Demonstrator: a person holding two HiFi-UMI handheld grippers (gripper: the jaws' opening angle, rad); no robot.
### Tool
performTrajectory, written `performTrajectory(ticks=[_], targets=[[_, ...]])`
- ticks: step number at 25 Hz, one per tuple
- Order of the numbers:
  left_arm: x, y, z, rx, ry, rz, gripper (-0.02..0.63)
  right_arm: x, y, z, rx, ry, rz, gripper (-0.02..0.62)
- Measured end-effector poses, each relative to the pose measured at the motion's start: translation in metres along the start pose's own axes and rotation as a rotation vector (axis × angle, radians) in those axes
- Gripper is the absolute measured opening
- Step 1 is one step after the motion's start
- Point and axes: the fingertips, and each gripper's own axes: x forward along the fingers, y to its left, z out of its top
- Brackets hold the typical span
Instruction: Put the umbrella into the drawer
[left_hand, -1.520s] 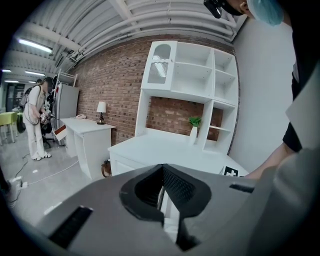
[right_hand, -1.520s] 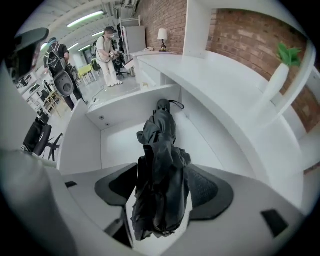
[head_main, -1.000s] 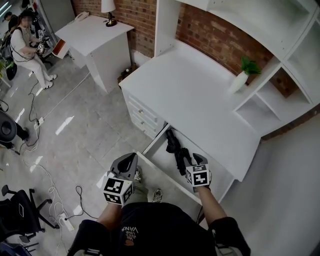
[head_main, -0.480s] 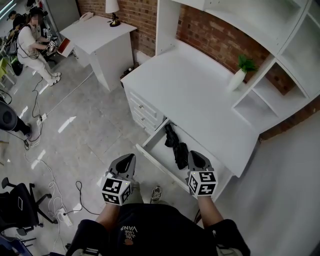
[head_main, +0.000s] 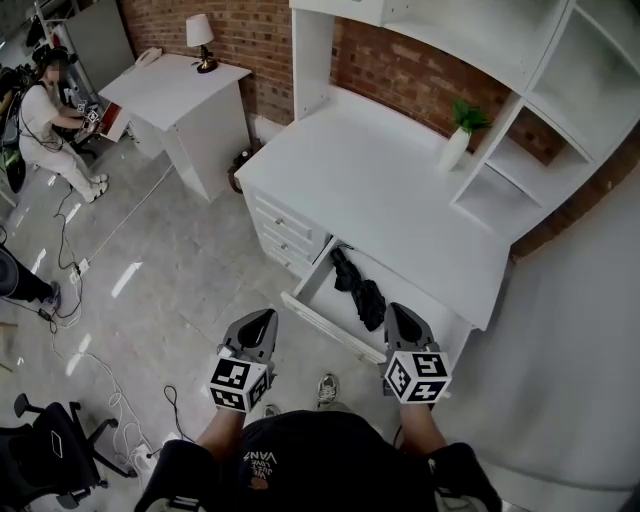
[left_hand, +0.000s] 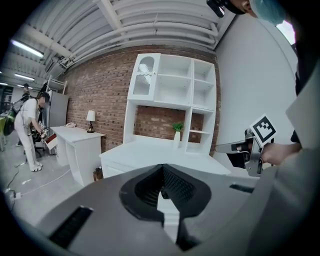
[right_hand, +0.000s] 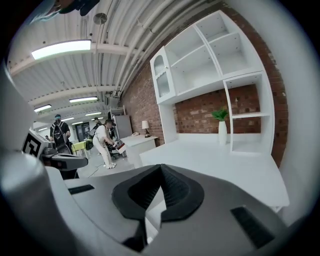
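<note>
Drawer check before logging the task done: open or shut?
Open: the drawer juts out from the desk, the umbrella lying inside.

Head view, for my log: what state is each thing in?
Drawer: open.
Umbrella: folded, lying in the drawer.
Side drawers: closed.
Left claw: shut, empty.
Right claw: shut, empty.

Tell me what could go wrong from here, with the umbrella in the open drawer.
1. The umbrella lies slantwise in the open drawer; if it sits high, it may catch under the desk top when the drawer is pushed in.
2. The right gripper and left gripper are both shut and empty; a push at one end of the drawer front could skew it.
</note>
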Motion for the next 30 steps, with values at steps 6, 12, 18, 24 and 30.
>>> performTrajectory(ticks=[6,12,18,24,30], targets=[[-0.029,0.013,0.000,0.033,-0.001,-0.061,0.006,-0.031,0.028,0.007,0.067,-0.078,-0.075,0.002],[-0.065,0.017,-0.004,0.059,-0.013,-0.123,0.006,-0.075,0.058,0.001,0.131,-0.131,-0.150,0.000],[-0.096,0.017,-0.012,0.072,-0.023,-0.172,0.006,-0.114,0.087,-0.009,0.137,-0.152,-0.201,0.002],[-0.128,0.014,-0.030,0.078,-0.020,-0.214,0.006,-0.151,0.116,-0.025,0.135,-0.167,-0.235,0.002],[-0.148,0.011,-0.045,0.079,-0.014,-0.243,0.006,-0.176,0.140,-0.036,0.118,-0.175,-0.241,0.002]])
